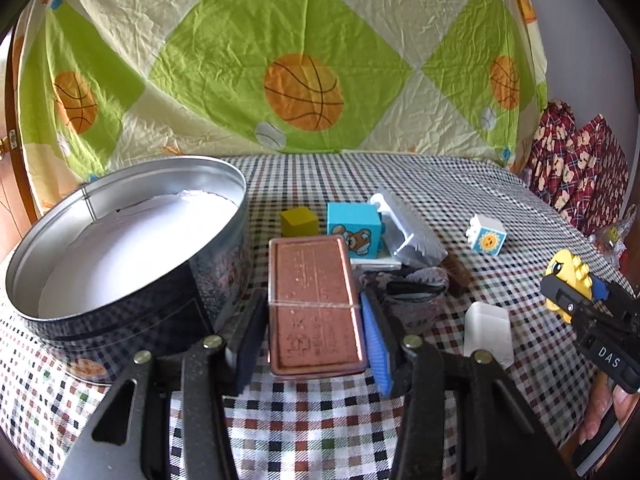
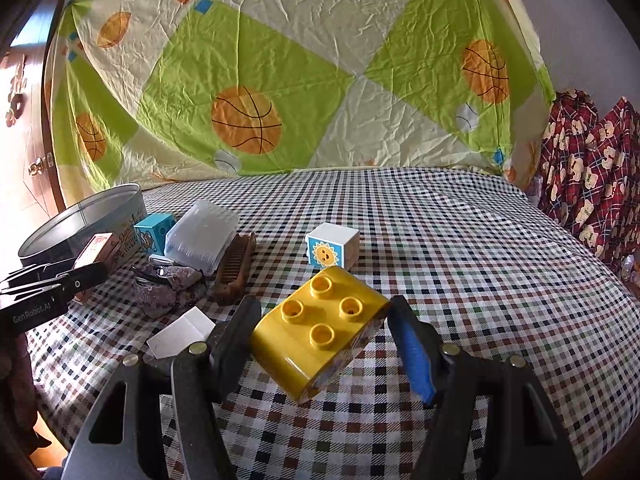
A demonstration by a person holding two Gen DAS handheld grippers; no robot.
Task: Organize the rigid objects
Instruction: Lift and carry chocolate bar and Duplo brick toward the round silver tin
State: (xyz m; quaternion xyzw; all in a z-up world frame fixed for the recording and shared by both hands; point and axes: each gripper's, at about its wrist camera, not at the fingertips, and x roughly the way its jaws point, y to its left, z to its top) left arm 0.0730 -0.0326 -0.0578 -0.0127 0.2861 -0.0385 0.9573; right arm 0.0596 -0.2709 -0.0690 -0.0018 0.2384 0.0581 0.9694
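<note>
Checked cloth [image 1: 320,432] is covering the table, and both grippers are carrying something above it. The left gripper [image 1: 314,336] is clamping a flat, copper-brown rectangular case with a clear band across it [image 1: 316,304], its jaws narrowly set and its pads pressing on the long sides; the case is hanging just beside the round, open metal tin with a white lining [image 1: 132,248], whose wall is standing to its left. Behind the case a small olive-yellow cube [image 1: 299,221], a light blue toy block with a bear picture [image 1: 354,234] and a ribbed translucent plastic box [image 1: 408,228] are sitting close together, the box leaning against the blue block. Further right a white toy block with a sun picture [image 1: 486,238] is standing well apart from them, and a small translucent white block [image 1: 488,330] is lying near the left gripper.

The right gripper [image 2: 324,340] is holding a yellow studded toy brick with a rounded edge [image 2: 316,332] at about half its spread, the brick tilting between the pads, studs facing up. A brown wooden comb [image 2: 236,270] is lying beside the plastic box, next to a crumpled purple-grey cloth pouch [image 2: 168,288], and a white card [image 2: 182,332] is lying flat in front of the pouch
</note>
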